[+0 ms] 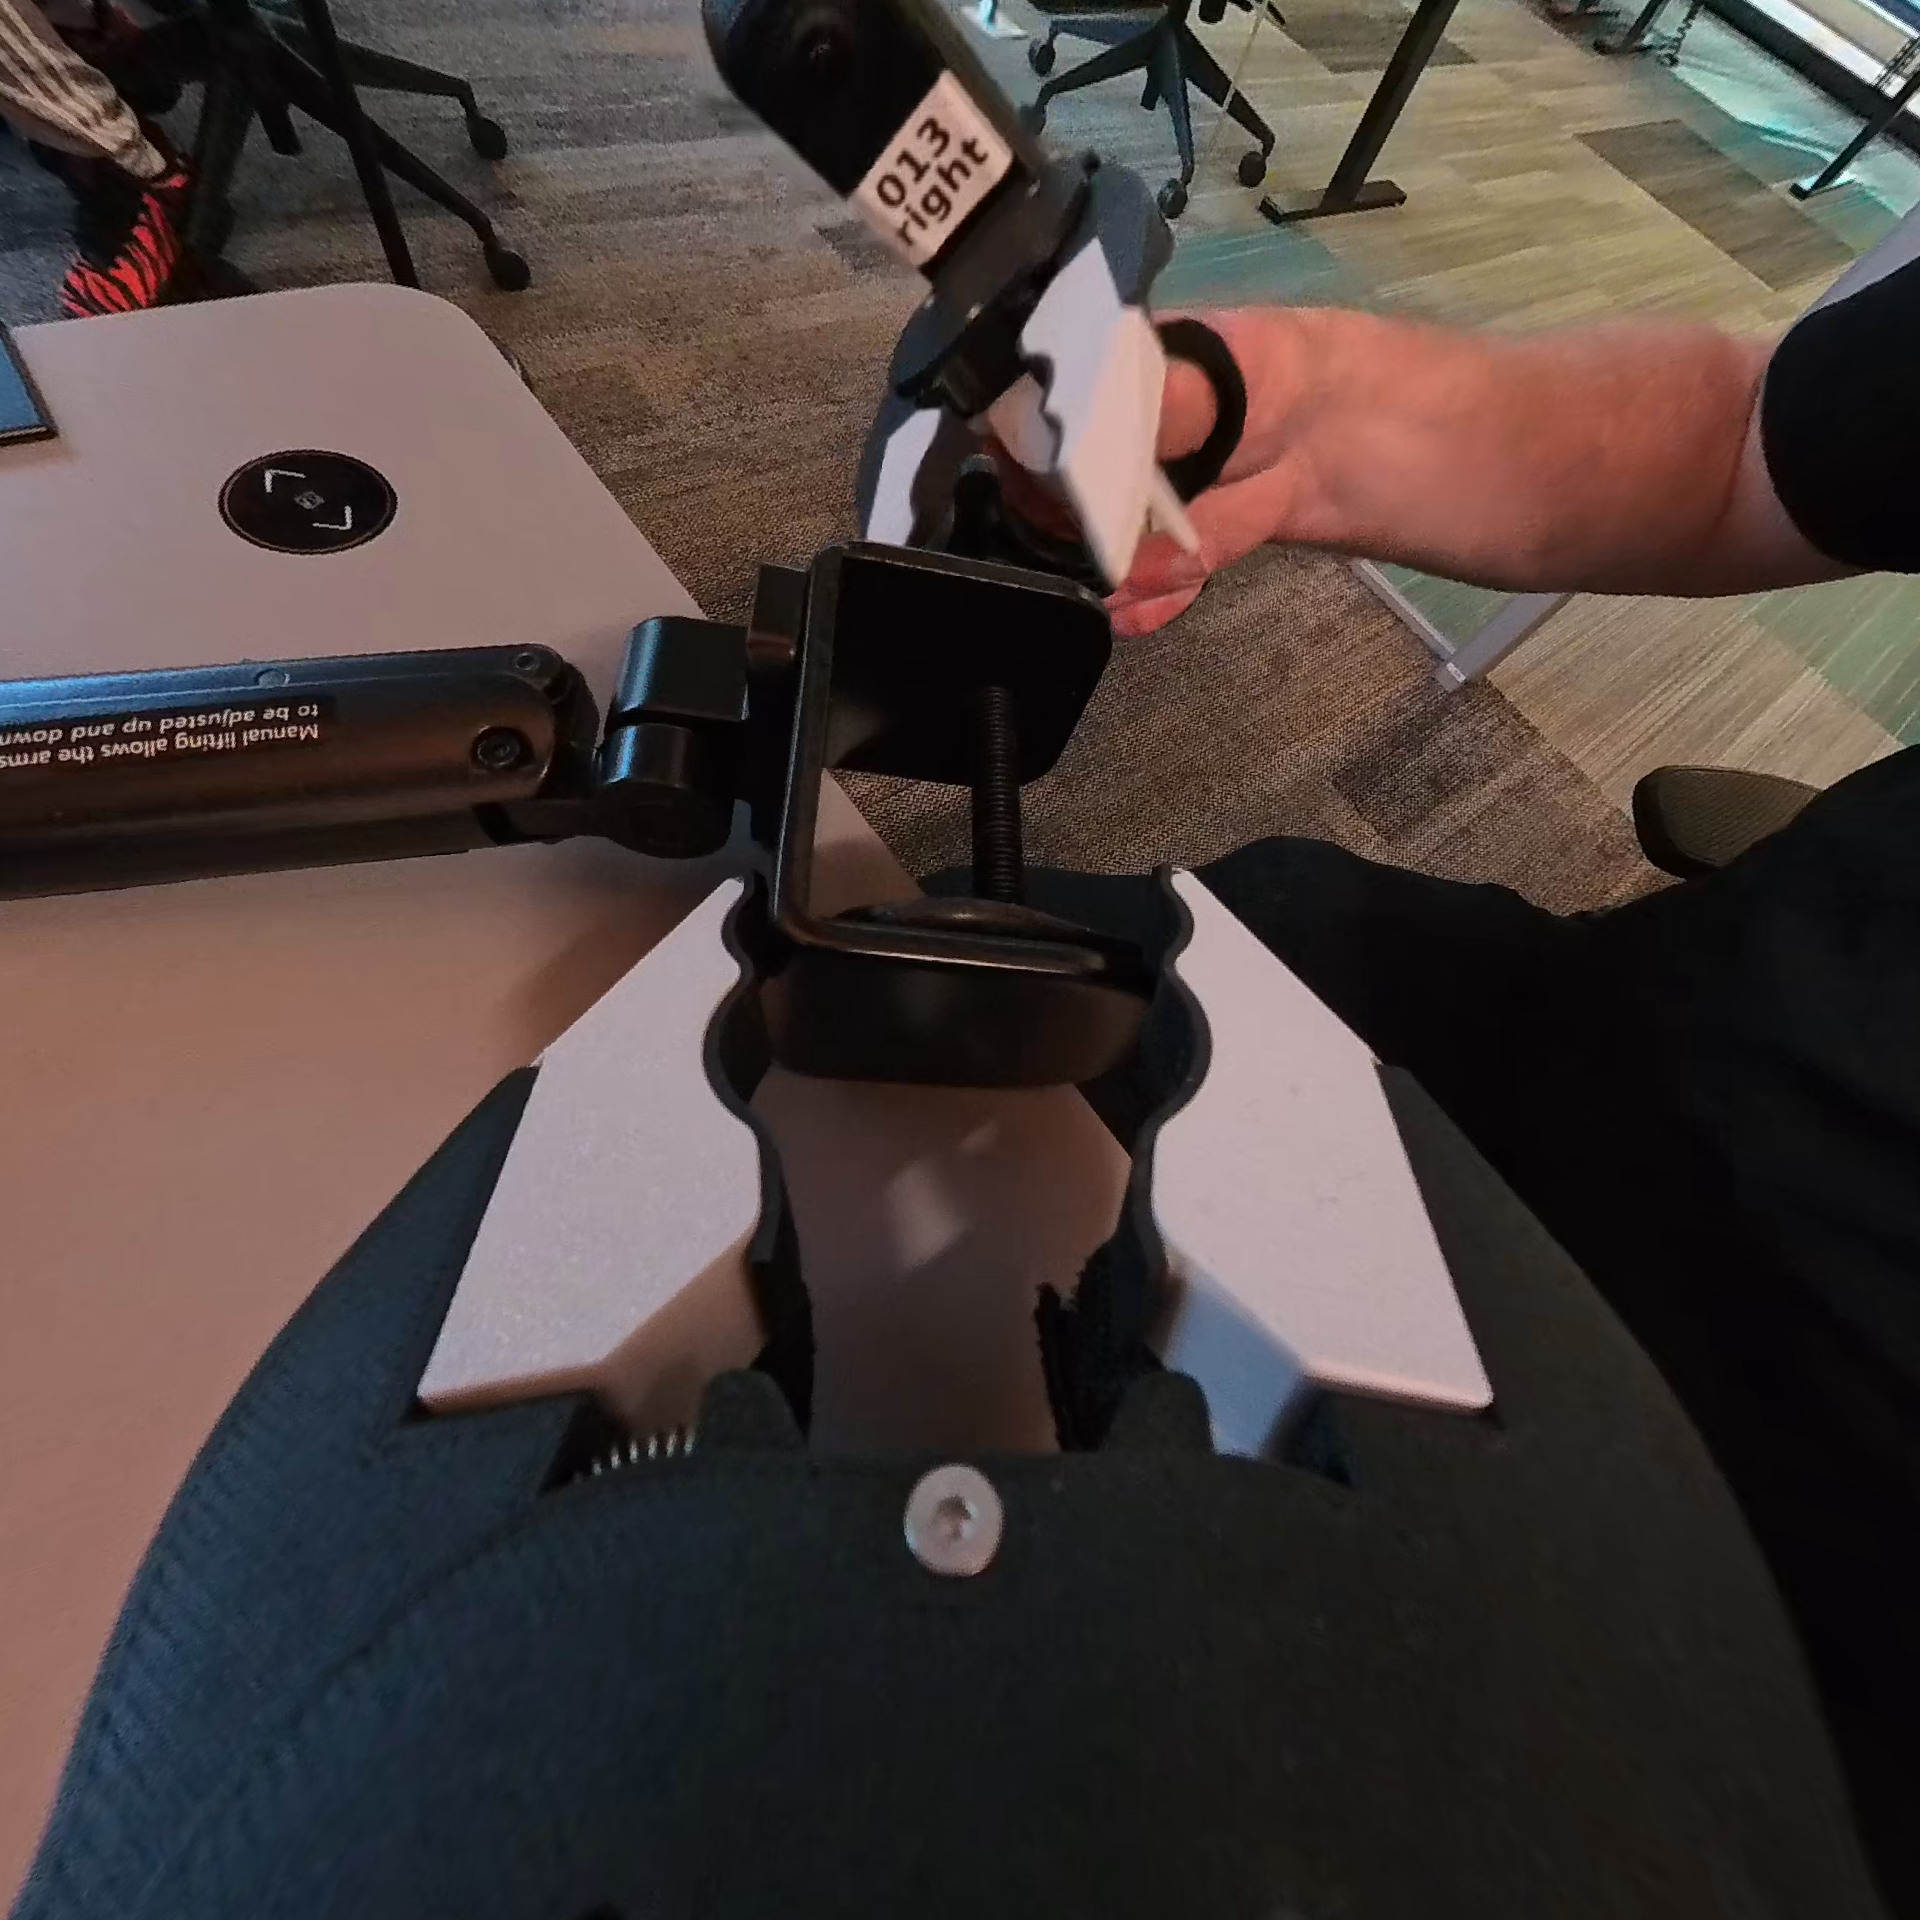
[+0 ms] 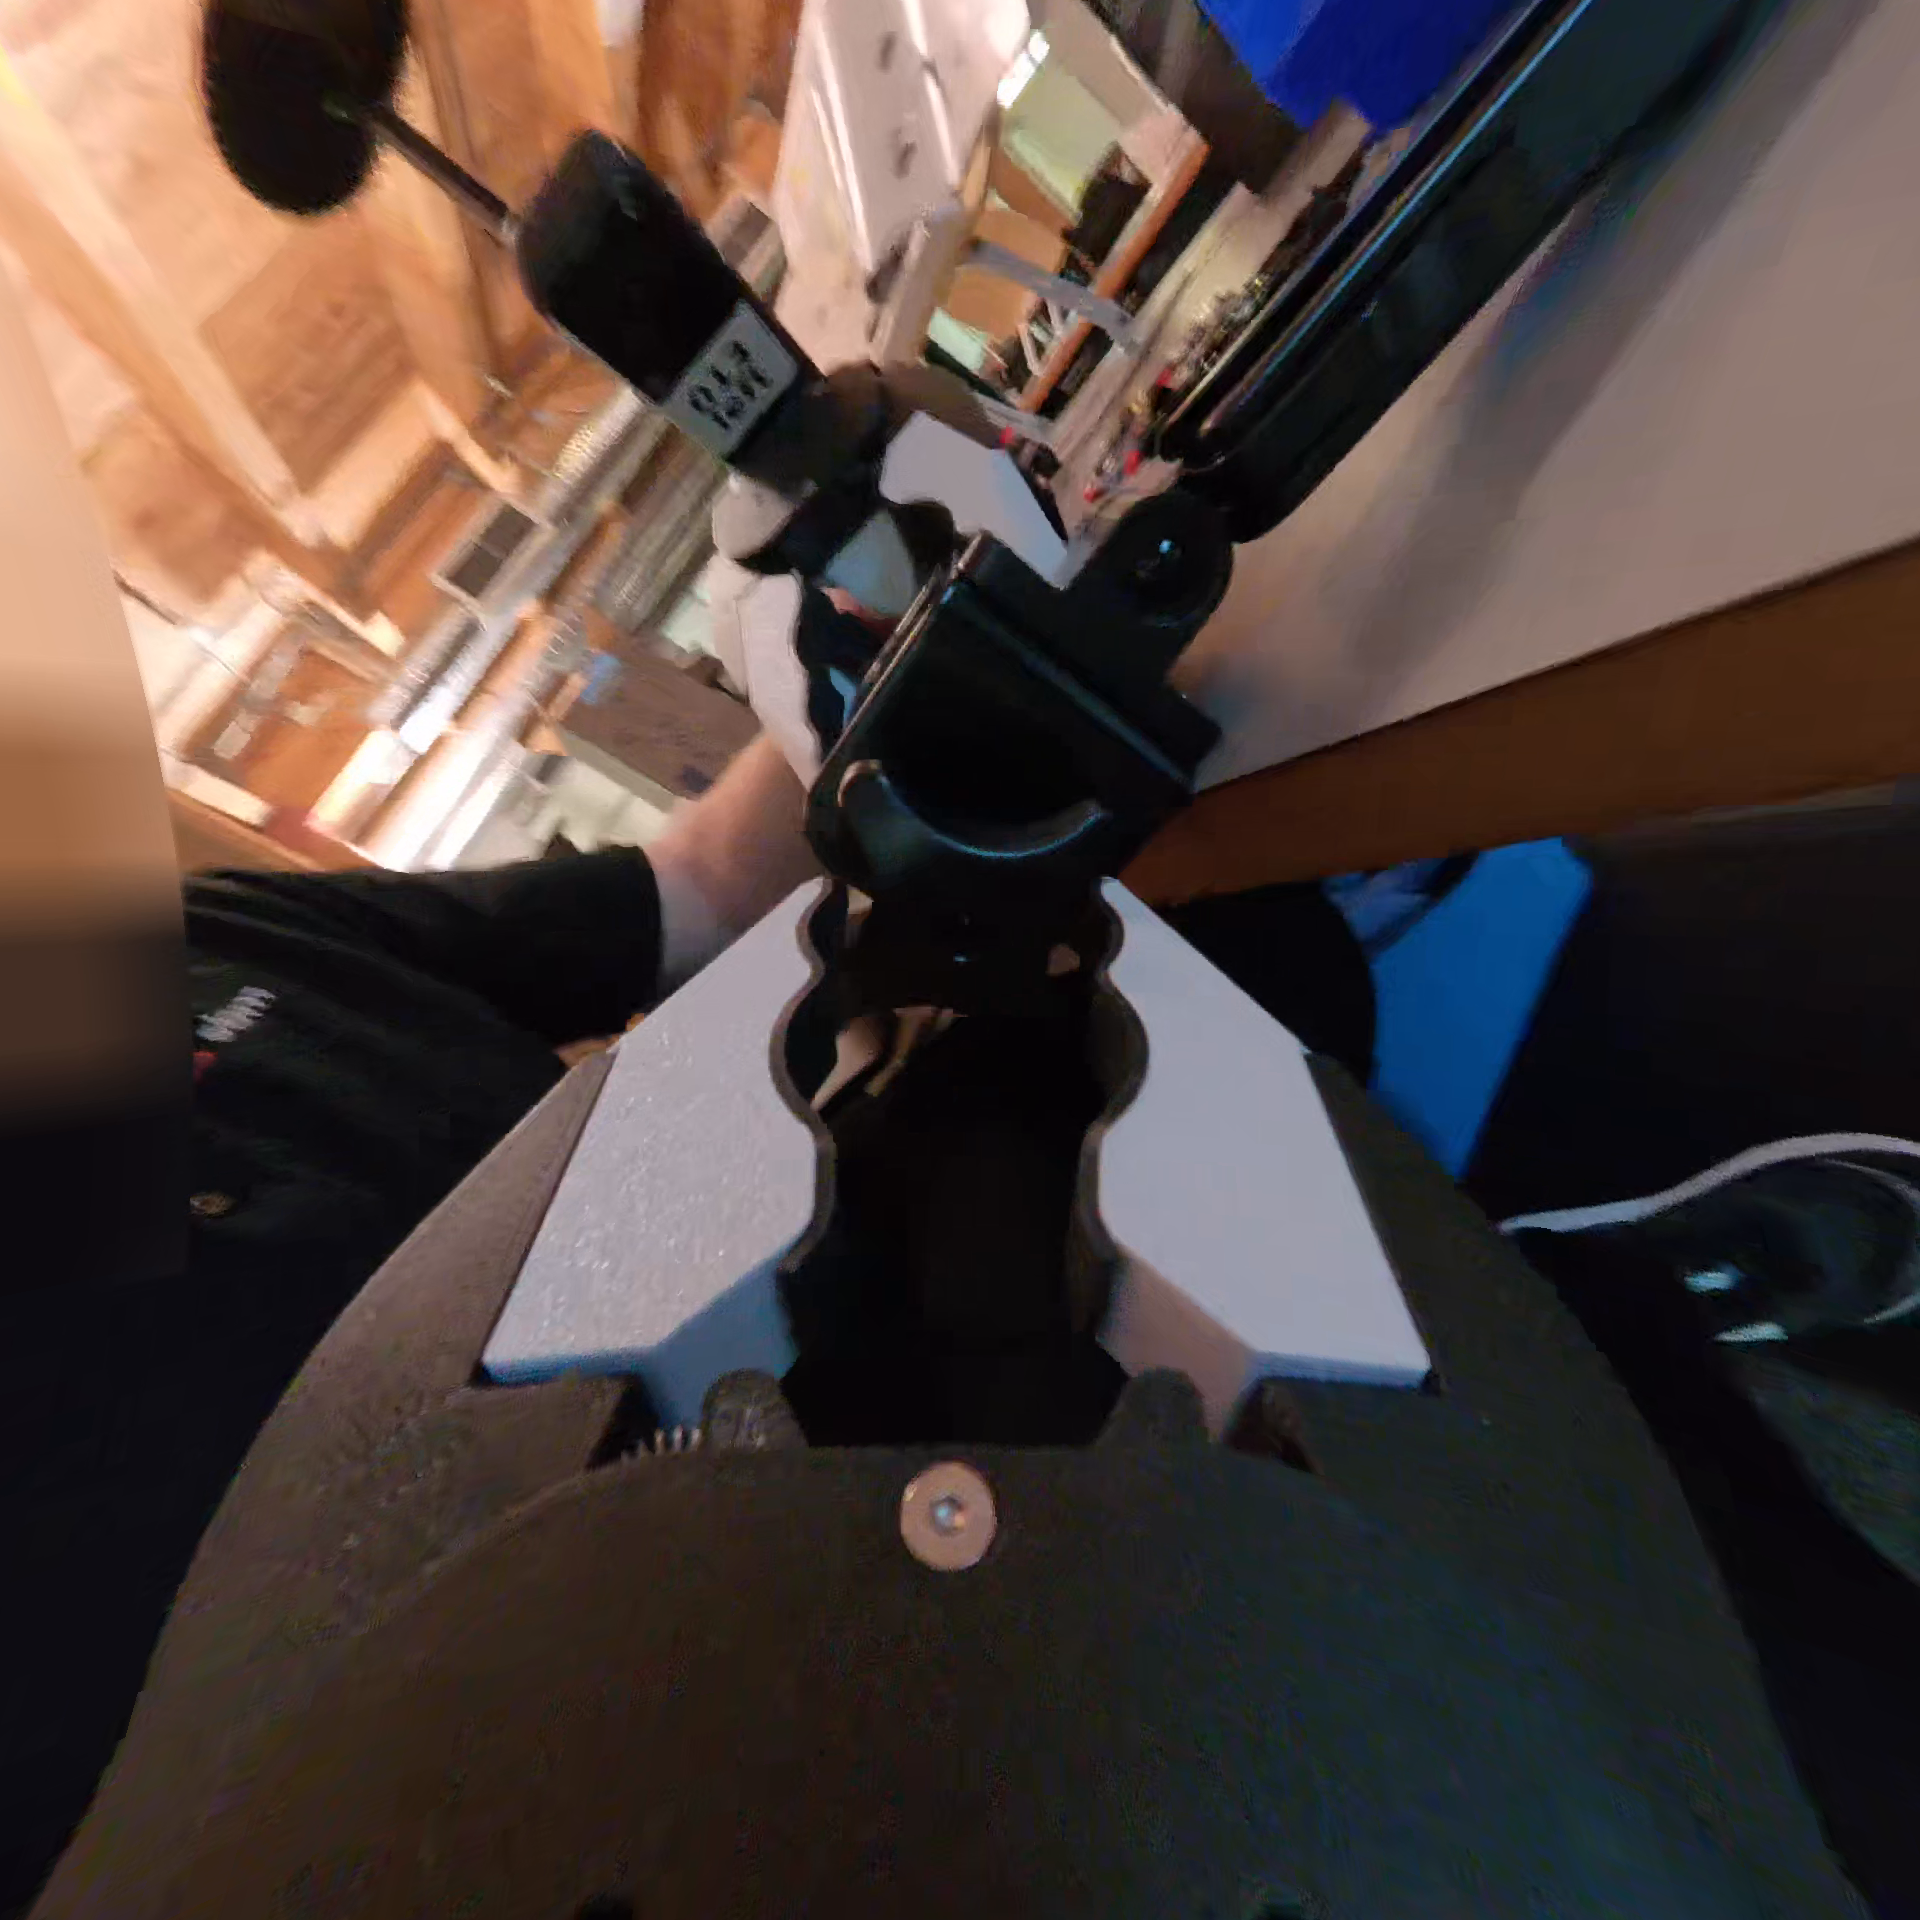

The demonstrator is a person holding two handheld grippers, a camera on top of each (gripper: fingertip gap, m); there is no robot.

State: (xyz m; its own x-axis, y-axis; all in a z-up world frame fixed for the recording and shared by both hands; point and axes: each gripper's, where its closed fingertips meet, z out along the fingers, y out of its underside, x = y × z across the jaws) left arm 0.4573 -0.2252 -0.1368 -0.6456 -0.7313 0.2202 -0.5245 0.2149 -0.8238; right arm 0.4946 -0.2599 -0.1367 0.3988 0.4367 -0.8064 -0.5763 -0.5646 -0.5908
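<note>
A black C-clamp (image 1: pixel 935 644) at the end of a black monitor arm (image 1: pixel 260 738) sits at the edge of a pale table (image 1: pixel 208 1039). My left gripper (image 1: pixel 956 914) is shut on the clamp's lower plate, with a finger on each side of it. My right gripper (image 1: pixel 997 520), held by a bare hand (image 1: pixel 1403 447), is at the clamp's far side. In the right wrist view my right gripper (image 2: pixel 961 914) is shut on the black handle (image 2: pixel 956 935) of the clamp's screw, below the clamp (image 2: pixel 1018 707). The left gripper (image 2: pixel 862 561) shows beyond it.
A round black disc (image 1: pixel 307 501) is set into the table top. Office chairs (image 1: pixel 1153 73) and a desk leg (image 1: pixel 1371 135) stand on the carpet beyond. The person's black-clothed legs (image 1: pixel 1558 1039) and a chair armrest (image 1: pixel 1714 810) are at the right.
</note>
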